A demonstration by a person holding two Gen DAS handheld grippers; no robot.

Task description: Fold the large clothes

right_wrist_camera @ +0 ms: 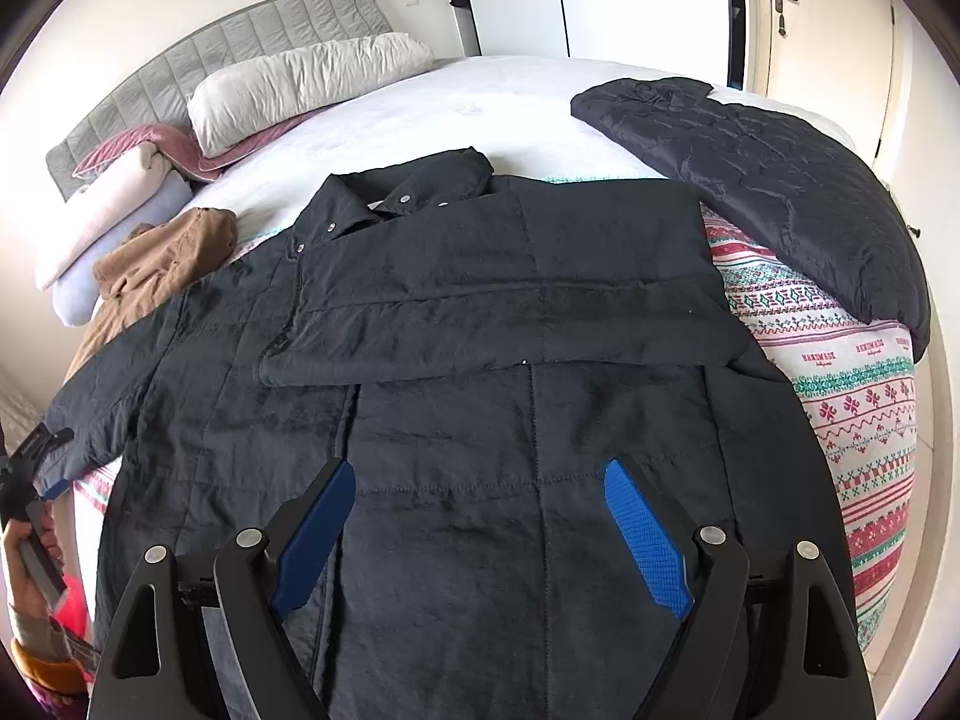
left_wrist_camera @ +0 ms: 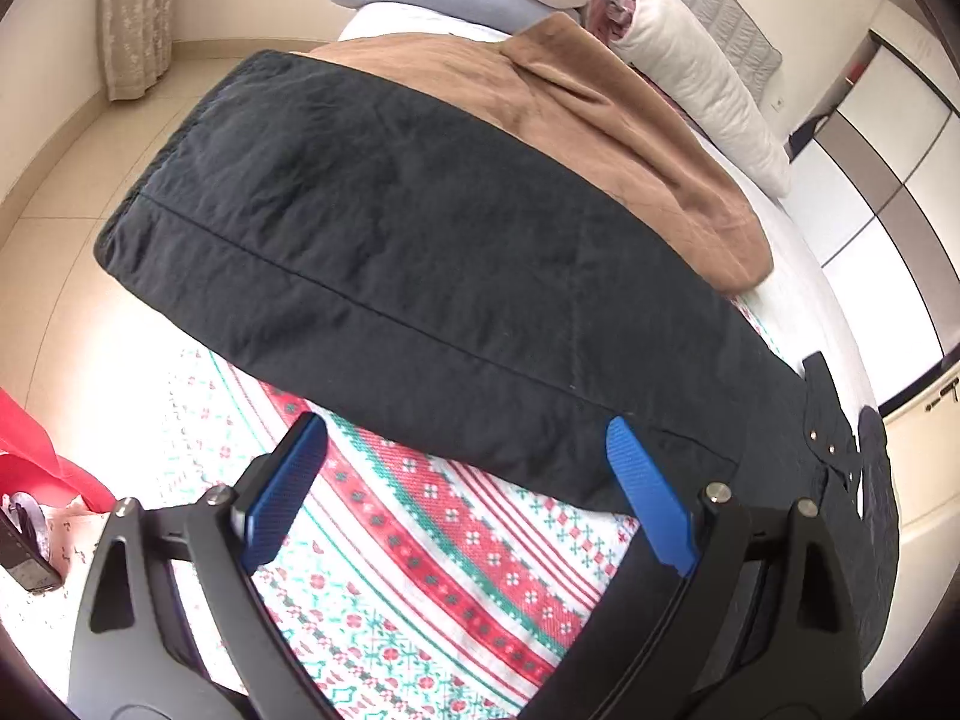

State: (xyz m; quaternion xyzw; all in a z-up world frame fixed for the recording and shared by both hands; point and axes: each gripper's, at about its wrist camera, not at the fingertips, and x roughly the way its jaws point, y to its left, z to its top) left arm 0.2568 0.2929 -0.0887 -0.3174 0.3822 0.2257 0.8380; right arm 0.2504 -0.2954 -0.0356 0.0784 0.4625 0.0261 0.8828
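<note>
A dark navy quilted jacket (right_wrist_camera: 528, 420) lies flat on the bed, collar toward the headboard. One sleeve (right_wrist_camera: 510, 312) is folded across its chest. The other sleeve (left_wrist_camera: 390, 252) stretches out to the bed's edge, partly over a brown garment (left_wrist_camera: 600, 120). My left gripper (left_wrist_camera: 465, 427) hovers open over that sleeve's lower edge and the patterned blanket (left_wrist_camera: 450, 540), with nothing pressed between its blue pads. In the right wrist view it shows at the sleeve's cuff (right_wrist_camera: 55, 462), held by a hand (right_wrist_camera: 30, 546). My right gripper (right_wrist_camera: 478, 468) stands open above the jacket's lower body.
A second dark padded jacket (right_wrist_camera: 780, 192) lies at the bed's right corner. Pillows (right_wrist_camera: 300, 84) and rolled bedding (right_wrist_camera: 108, 210) sit by the grey headboard (right_wrist_camera: 228, 42). A red bag (left_wrist_camera: 36, 456) stands on the floor beside the bed. White sheet (right_wrist_camera: 480, 102) shows beyond the collar.
</note>
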